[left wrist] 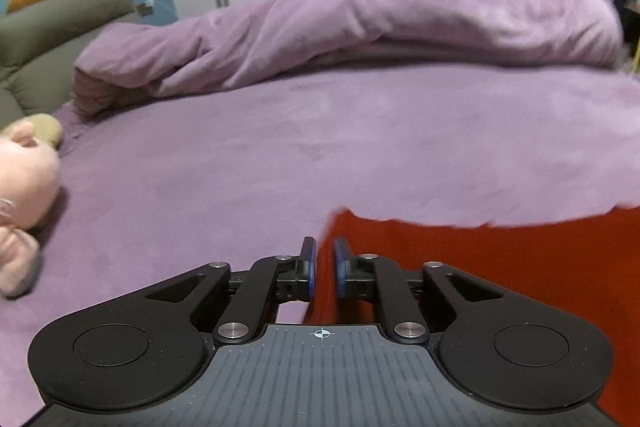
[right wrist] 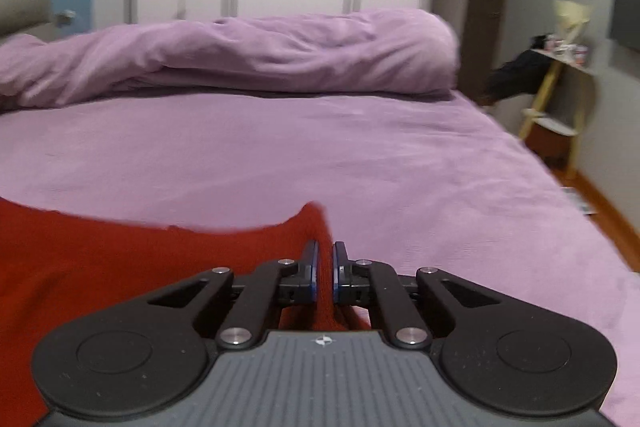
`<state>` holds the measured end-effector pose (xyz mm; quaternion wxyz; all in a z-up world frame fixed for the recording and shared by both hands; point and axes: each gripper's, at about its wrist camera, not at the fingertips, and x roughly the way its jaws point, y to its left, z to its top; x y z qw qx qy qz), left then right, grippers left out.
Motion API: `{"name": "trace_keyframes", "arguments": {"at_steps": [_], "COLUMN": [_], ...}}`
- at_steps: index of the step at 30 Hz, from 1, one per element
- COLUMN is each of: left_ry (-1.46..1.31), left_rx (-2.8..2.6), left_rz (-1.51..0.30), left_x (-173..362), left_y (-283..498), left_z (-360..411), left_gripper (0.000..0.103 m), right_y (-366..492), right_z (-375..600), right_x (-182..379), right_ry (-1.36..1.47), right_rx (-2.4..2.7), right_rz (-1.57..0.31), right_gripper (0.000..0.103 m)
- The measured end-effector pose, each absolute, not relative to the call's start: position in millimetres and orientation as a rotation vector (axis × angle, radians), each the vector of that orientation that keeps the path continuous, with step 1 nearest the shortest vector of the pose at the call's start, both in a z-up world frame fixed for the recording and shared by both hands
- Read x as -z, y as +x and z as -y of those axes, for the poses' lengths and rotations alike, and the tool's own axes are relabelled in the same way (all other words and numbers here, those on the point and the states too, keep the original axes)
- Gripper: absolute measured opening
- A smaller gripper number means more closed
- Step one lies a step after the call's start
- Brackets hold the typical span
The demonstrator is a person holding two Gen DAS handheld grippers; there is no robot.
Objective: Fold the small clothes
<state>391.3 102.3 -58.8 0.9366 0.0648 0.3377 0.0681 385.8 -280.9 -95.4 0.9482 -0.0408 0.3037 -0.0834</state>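
Observation:
A red garment hangs stretched above the purple bed. My left gripper is shut on its left corner, with the cloth pinched between the blue pads. In the right wrist view the same red garment spreads to the left, and my right gripper is shut on its right corner. The cloth's top edge runs between the two grippers. Its lower part is hidden below both views.
The purple bed sheet lies ahead, with a rolled purple duvet at the far side. A pink plush toy lies at the left edge. White wardrobes stand behind. A small shelf stands right of the bed.

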Motion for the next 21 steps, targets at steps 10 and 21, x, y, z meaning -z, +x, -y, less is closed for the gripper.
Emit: {"name": "trace_keyframes", "arguments": {"at_steps": [10,21], "left_ry": [-0.113,-0.379], "left_rx": [0.040,-0.048], "left_rz": [-0.716,-0.757], "left_x": [78,116], "left_y": [371,355], "left_z": [-65,-166], "left_gripper": [0.048,0.023], "right_y": [354,344], "right_z": [155,277], "right_x": [113,134], "right_ry": [0.123,-0.032], "right_rx": [-0.426,-0.068], "right_rz": [-0.632,-0.564], "right_gripper": [0.010,0.013]}}
